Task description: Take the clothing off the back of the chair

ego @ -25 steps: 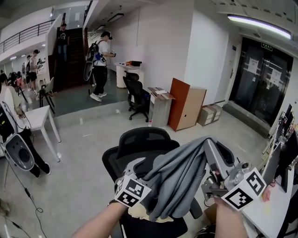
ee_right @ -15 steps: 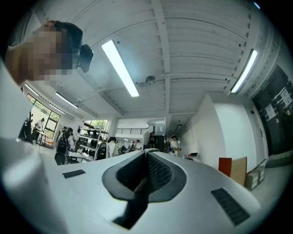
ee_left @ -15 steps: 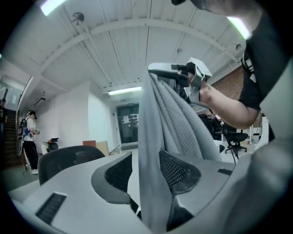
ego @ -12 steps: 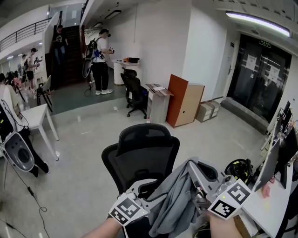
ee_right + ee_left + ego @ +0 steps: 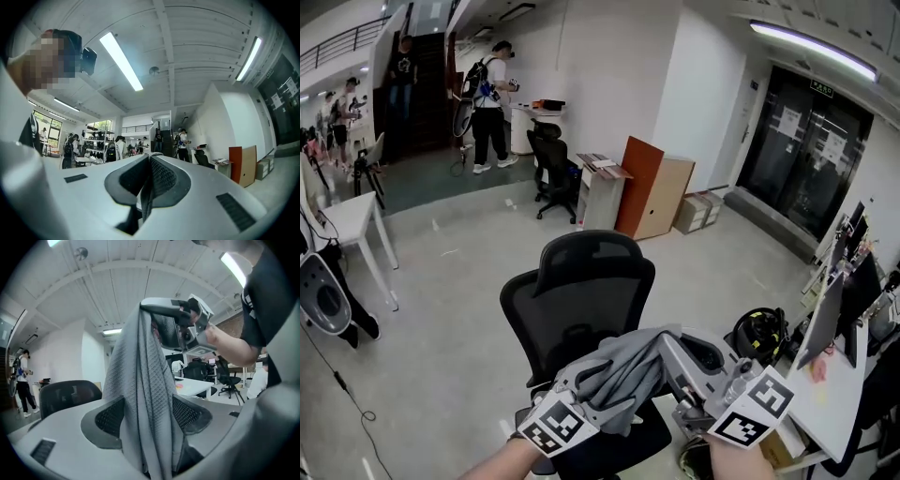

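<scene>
Well, R gripper (image 5: 150,161) clamps grey clothing (image 5: 623,375); door sign (image 5: 817,90) unreadable.

The left gripper (image 5: 577,380) and the right gripper (image 5: 668,343) are held low and close together before the body. Only the left forearm (image 5: 499,461) and the right forearm (image 5: 741,466) are seen behind them. The left gripper's jaws are opening, wide apart, with the grey garment (image 5: 623,370) hanging between the pads. The right gripper's jaws are closed together on a thin fold of that garment.

Head camera high over chair (image 5: 591,281); both gripper cameras close on clothing (image 5: 621,373).
</scene>
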